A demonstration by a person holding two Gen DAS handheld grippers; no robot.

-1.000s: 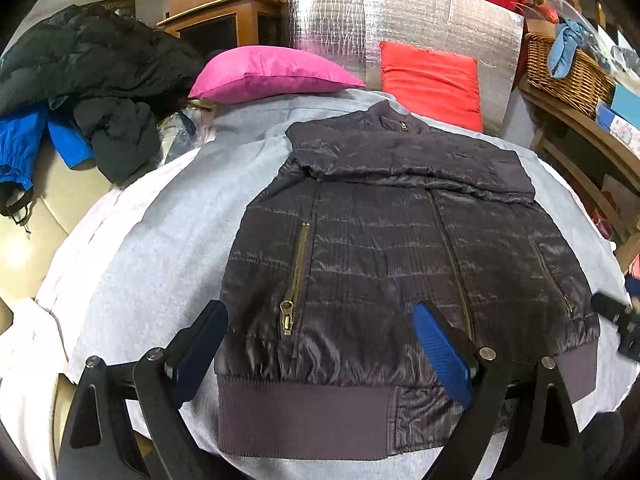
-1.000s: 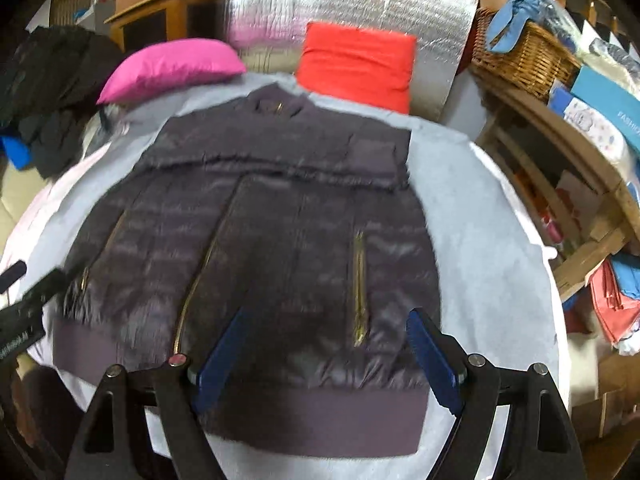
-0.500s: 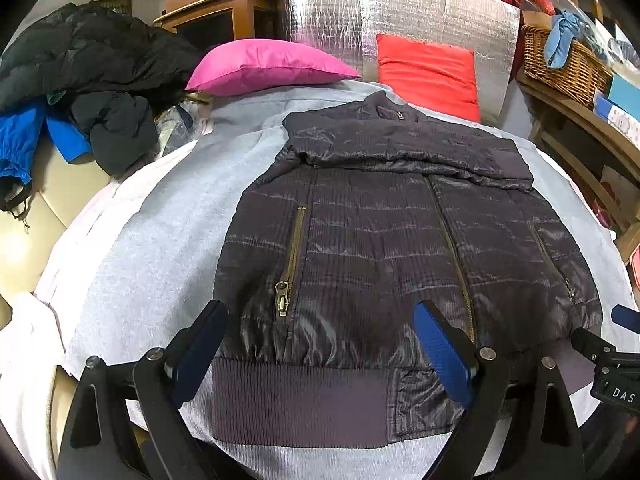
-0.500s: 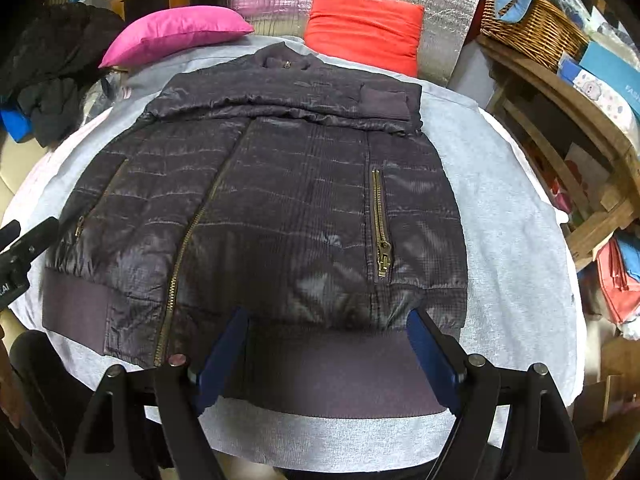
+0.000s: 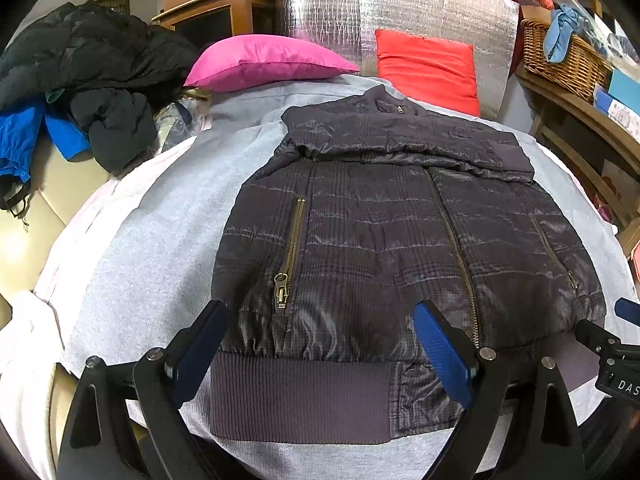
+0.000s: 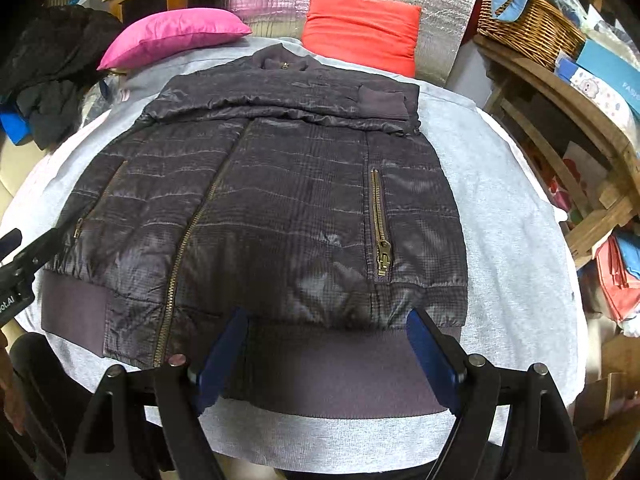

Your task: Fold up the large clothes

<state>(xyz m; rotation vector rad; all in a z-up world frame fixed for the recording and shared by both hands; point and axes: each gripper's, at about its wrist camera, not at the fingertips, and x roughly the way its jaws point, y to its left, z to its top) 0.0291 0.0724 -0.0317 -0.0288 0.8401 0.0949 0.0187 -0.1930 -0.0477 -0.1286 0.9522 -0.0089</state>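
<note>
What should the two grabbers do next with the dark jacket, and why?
Probably close both on the ribbed hem. The jacket lies flat with its sleeves already folded across the chest, and the left gripper and right gripper both stand open over the hem, gripping nothing, placed to lift it toward the collar.

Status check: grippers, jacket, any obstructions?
Left gripper and right gripper open over hem. Jacket flat, zipped, sleeves folded across chest. Nothing in the way.

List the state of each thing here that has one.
jacket: flat, front up, sleeves folded across chest
main zip: closed
pocket zip: closed
left gripper: open over hem
right gripper: open over hem
</note>
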